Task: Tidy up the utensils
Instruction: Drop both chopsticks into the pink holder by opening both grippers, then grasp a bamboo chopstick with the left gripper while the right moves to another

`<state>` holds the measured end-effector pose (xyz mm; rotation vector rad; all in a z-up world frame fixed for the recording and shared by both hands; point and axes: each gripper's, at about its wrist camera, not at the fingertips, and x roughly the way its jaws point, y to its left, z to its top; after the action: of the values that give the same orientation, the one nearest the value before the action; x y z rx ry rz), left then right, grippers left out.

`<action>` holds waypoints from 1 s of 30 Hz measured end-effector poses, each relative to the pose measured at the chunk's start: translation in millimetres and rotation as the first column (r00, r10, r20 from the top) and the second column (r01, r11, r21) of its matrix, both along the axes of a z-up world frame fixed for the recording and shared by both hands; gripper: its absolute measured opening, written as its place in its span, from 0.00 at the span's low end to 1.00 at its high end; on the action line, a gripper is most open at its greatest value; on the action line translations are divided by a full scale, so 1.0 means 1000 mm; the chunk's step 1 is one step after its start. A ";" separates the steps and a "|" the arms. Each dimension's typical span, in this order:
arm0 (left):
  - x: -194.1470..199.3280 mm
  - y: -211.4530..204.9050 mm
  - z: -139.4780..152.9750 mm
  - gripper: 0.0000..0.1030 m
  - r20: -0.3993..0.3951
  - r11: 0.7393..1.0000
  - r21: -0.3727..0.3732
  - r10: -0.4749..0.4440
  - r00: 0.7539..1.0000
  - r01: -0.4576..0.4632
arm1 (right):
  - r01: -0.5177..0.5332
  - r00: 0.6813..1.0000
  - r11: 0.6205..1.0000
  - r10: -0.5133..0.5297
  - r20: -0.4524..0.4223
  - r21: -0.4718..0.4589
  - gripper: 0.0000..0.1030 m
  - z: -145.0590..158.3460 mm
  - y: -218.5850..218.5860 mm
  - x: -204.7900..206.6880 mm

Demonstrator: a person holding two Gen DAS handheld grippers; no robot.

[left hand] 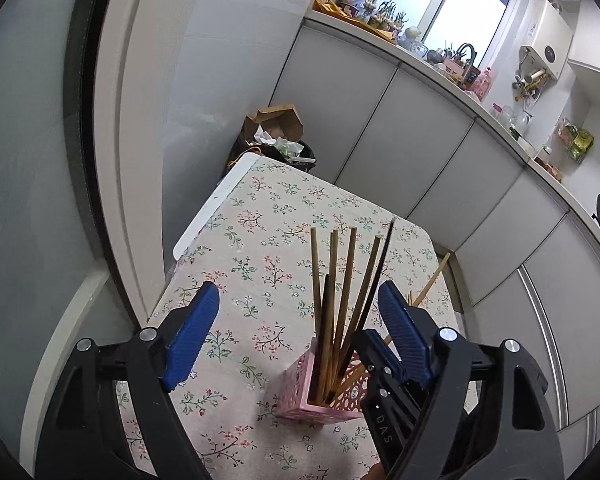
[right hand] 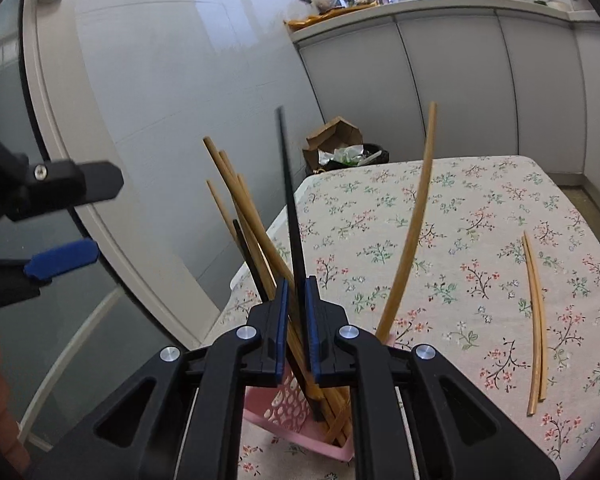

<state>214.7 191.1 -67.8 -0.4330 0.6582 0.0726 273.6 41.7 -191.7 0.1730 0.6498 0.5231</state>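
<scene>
Right wrist view: your right gripper point(right hand: 296, 322) sits low in the centre of the frame, its blue pads drawn narrow around the black chopstick point(right hand: 288, 200).
Black chopstick: it rises between the pads toward the upper middle, its lower end down in the pink holder point(right hand: 278, 404).
Pink holder: it stands on the floral tablecloth point(right hand: 460, 220) right under your right gripper, with the wooden chopsticks point(right hand: 240, 208) leaning out toward the left.
Curved wooden chopstick point(right hand: 414, 224): it leans out of the holder to the right of the pads, apart from them.
Loose pair point(right hand: 537, 320): two wooden chopsticks lie flat on the cloth at the right of the frame, well apart from the holder.
Left wrist view: your left gripper point(left hand: 298, 320) is spread wide and holds nothing.
Holder here: the pink holder point(left hand: 300, 396) sits low centre, between the fingers and closer to the right-hand pad.
Right gripper here: your right gripper point(left hand: 380, 360) overlaps the holder's right side.
</scene>
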 end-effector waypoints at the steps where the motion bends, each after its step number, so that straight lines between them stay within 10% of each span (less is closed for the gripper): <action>1: 0.000 0.000 0.001 0.76 0.003 1.000 -0.004 -0.001 1.000 0.001 | 0.002 1.000 1.000 -0.002 -0.002 0.004 0.10 0.002 -0.003 0.000; 22: 0.002 -0.056 0.014 0.76 0.027 0.990 0.082 -0.115 0.993 0.113 | 0.239 0.969 0.968 -0.231 -0.092 0.078 0.24 0.092 -0.164 0.017; 30: 0.009 -0.135 0.016 0.76 -0.002 0.952 0.174 -0.256 0.967 0.252 | 0.359 0.907 0.932 -0.335 -0.256 0.052 0.24 0.074 -0.238 0.037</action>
<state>223.7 56.0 -51.8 -0.1787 0.6762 -0.1188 310.5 -196.8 -118.0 0.4436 0.8129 0.1885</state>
